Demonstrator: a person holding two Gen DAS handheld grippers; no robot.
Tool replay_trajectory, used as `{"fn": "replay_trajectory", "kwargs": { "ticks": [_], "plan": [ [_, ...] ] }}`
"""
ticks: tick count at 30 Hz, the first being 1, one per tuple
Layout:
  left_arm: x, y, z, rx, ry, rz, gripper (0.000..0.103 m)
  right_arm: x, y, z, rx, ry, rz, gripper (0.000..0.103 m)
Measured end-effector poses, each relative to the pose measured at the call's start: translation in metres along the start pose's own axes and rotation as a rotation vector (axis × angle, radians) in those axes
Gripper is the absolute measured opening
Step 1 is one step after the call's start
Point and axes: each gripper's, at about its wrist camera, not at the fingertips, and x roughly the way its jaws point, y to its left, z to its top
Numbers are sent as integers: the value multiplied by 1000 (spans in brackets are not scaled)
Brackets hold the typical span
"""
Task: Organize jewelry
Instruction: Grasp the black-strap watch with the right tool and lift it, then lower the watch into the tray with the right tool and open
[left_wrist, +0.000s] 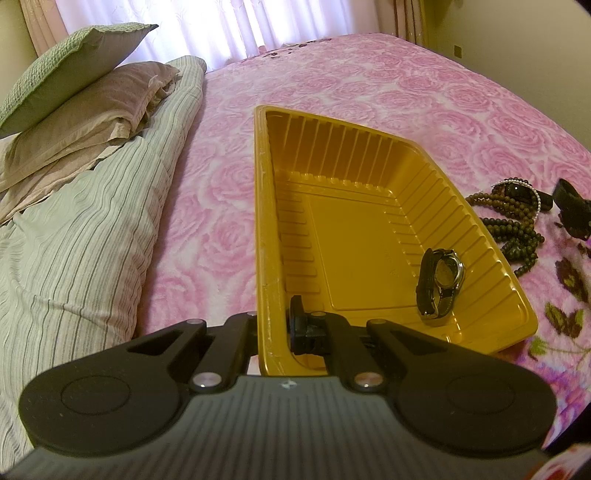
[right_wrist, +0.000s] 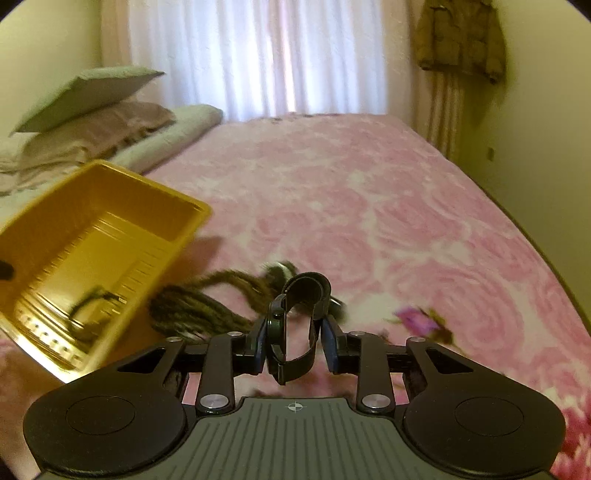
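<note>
A yellow plastic tray (left_wrist: 266, 229) lies on the pink bed; my left gripper (left_wrist: 275, 332) is shut on its near left rim. Inside stands a wristwatch (left_wrist: 439, 284) with a black strap. Right of the tray lie brown bead strings (left_wrist: 513, 221), a pearl bracelet (left_wrist: 532, 188) and a black band (left_wrist: 572, 210). In the right wrist view my right gripper (right_wrist: 297, 339) is shut on a black watch (right_wrist: 295, 325), held above the bed. The beads (right_wrist: 199, 306) lie blurred just beyond it, and the tray (right_wrist: 110, 173) is at the left.
Pillows (left_wrist: 74, 92) and a striped folded duvet (left_wrist: 92, 240) lie left of the tray. The pink rose bedspread (right_wrist: 369, 203) stretches ahead to white curtains (right_wrist: 258, 55). A brown jacket (right_wrist: 461, 33) hangs on the right wall.
</note>
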Motion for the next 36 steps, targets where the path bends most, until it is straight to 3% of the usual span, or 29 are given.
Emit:
{"fn": "replay_trajectory", "kwargs": {
  "ticks": [10, 21, 22, 24, 25, 26, 31, 36],
  "plan": [
    [1, -2, -1, 7, -5, 1, 3, 12, 72, 19, -52, 38, 317, 31],
    [2, -2, -1, 8, -5, 2, 3, 41, 96, 12, -52, 104, 338, 31],
    [1, -2, -1, 7, -5, 2, 3, 43, 96, 12, -41, 103, 362, 35],
    [1, -2, -2, 6, -5, -1, 3, 38, 94, 10, -33, 92, 392, 54],
    [1, -3, -2, 8, -3, 3, 2, 35, 93, 10, -34, 70, 392, 64],
    [2, -3, -2, 10, -5, 5, 3, 31, 91, 10, -34, 54, 391, 66],
    [3, -4, -3, 6, -6, 5, 2, 17, 68, 4, 7, 34, 311, 66],
    [3, -4, -4, 2, -7, 4, 2, 3, 26, -12, 50, 22, 140, 66]
  ]
}}
